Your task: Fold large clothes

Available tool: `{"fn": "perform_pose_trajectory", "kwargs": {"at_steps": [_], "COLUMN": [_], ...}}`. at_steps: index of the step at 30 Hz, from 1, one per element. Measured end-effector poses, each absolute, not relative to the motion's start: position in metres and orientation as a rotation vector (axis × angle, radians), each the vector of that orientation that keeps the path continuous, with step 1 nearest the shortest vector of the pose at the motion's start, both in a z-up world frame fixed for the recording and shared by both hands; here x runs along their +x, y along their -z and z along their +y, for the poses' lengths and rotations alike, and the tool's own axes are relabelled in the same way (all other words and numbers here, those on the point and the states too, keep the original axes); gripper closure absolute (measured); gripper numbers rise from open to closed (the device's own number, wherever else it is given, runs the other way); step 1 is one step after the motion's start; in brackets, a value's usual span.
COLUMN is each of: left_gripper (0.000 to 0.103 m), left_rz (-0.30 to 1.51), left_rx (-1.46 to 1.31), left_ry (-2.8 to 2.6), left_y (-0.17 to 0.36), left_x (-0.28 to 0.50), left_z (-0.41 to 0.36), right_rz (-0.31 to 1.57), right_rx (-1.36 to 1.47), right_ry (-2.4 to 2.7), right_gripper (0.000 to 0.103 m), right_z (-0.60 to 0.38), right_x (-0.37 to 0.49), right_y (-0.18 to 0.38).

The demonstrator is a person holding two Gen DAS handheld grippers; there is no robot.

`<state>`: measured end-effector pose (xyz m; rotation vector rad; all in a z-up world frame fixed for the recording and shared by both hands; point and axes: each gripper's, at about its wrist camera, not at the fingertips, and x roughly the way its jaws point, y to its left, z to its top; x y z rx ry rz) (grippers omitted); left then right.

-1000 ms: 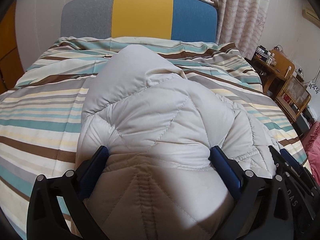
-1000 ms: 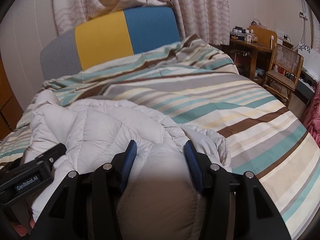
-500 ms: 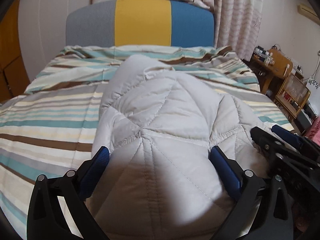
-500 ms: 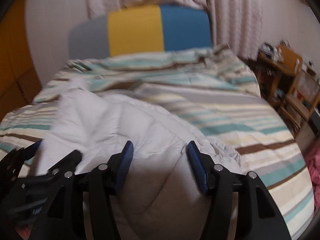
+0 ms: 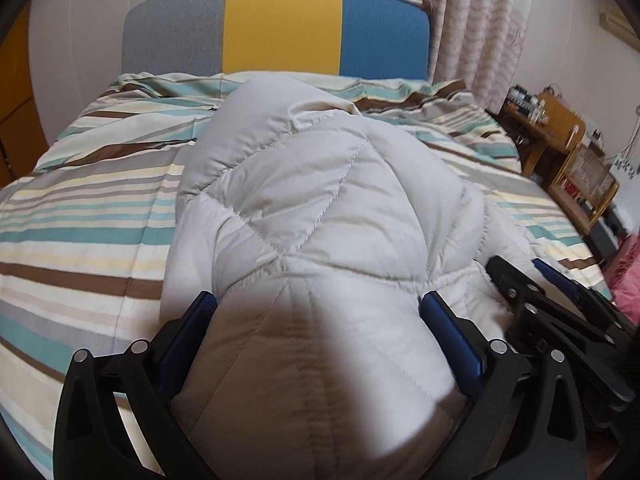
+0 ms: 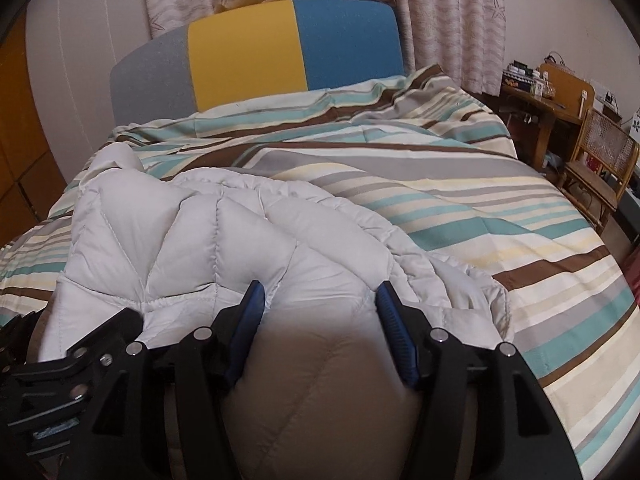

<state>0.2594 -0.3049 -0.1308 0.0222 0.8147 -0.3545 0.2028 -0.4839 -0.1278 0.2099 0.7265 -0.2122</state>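
A: Two tools, one coat. From the left wrist I see my left tool clenched on a thick bunch of the quilted coat, which lies lengthwise up the striped bed. The right tool shows just beside it.

B: And the right wrist?

A: My right tool grips the coat's near edge too. Only this view shows the bare bed on the right; only the other shows the hood end near the headboard.

B: Which step?

A: I judge mid-fold. Next, carry the gripped end forward evenly, then let go.
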Motion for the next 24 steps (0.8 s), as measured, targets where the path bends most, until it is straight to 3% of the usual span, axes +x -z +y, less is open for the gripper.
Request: {"fn": "perform_pose_trajectory", "kwargs": {"at_steps": [9, 20, 24], "left_gripper": [0.003, 0.003, 0.003], "left_rz": [0.693, 0.723, 0.75], "left_rx": [0.072, 0.092, 0.062], "left_ry": [0.394, 0.403, 0.445], "left_y": [0.123, 0.123, 0.114], "left_x": [0.214, 0.225, 0.217], "left_z": [-0.284, -0.292, -0.279], "right_rz": [0.638, 0.657, 0.637], "right_rx": [0.177, 0.183, 0.161], "right_ry": [0.225, 0.259, 0.287], "right_gripper": [0.034, 0.031, 0.021], "right_z": [-0.47, -0.469, -0.465], "right_x": [0.165, 0.165, 0.155], "right_y": [0.112, 0.115, 0.107]}}
